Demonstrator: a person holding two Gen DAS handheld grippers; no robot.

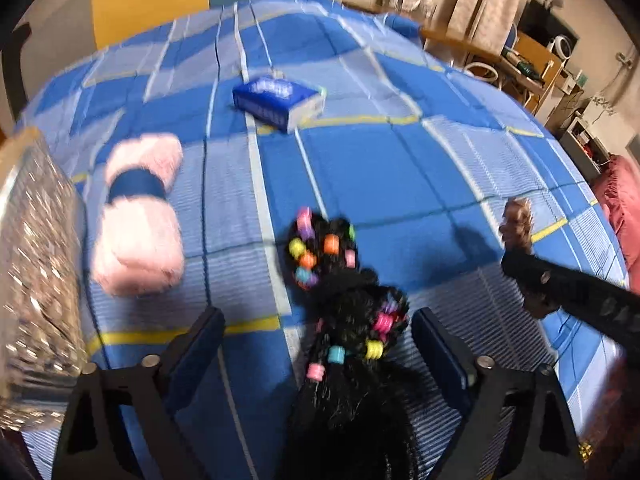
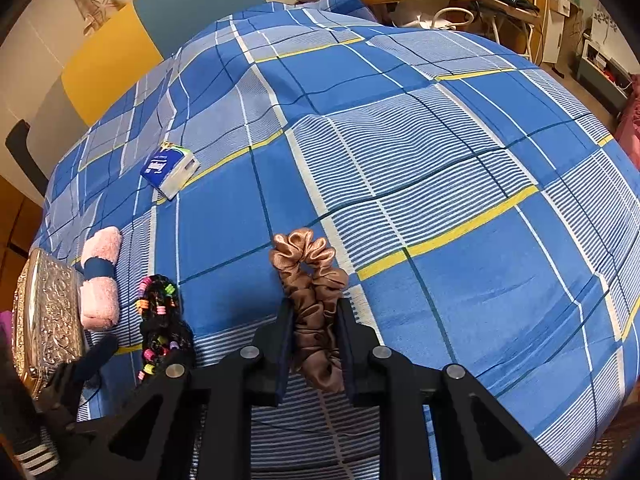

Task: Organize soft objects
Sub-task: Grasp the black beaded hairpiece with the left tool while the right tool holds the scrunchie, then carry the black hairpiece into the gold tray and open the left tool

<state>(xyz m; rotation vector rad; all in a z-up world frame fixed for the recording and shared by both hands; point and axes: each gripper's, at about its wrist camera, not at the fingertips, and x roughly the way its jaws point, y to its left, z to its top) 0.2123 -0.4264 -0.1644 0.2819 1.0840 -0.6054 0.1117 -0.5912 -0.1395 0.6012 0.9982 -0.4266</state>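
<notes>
In the left wrist view, the left gripper [image 1: 318, 344] is hanging over the blue checked bedspread [image 1: 420, 168] with its jaws standing wide apart, and the black beaded hair tie [image 1: 344, 300] is lying on the cloth between them; the picture is blurred, so the pads appear not to be touching it. A pink fluffy roll [image 1: 140, 224] is lying to the left, beside an ornate silver box [image 1: 36, 280], and a blue tissue pack [image 1: 278, 100] is sitting farther up the bed.

In the right wrist view, the right gripper [image 2: 314, 320] is clamping the brown satin scrunchie [image 2: 312, 292] between its narrowed jaws, the loop's upper end sticking out over the bedspread [image 2: 460, 152]. The beaded tie [image 2: 160, 320], pink roll [image 2: 102, 276] and silver box [image 2: 48, 312] are lying at the left.
</notes>
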